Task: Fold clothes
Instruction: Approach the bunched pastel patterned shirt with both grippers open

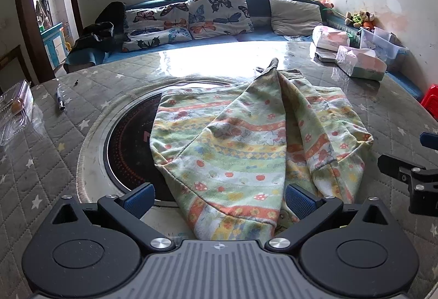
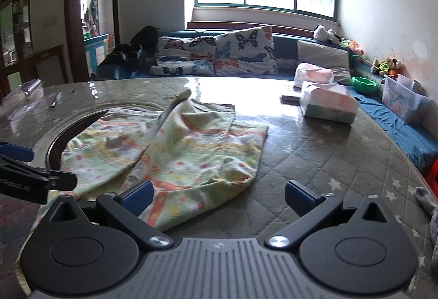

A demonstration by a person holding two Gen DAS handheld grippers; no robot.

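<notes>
Garment (image 1: 246, 140) lies crumpled at the desk's (image 1: 54, 162) near edge; soft and limp, best pinched at its hem. Left tool (image 1: 217, 199) and right tool (image 2: 217, 196) both gape apart, empty.

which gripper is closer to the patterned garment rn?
Left. The left gripper is open with the patterned garment lying between its fingers. The right gripper is open just off the garment's near right edge, over the quilted table cover.

Left gripper (image 1: 218, 199) and right gripper (image 2: 218, 196) — both spread wide, side by side.
</notes>
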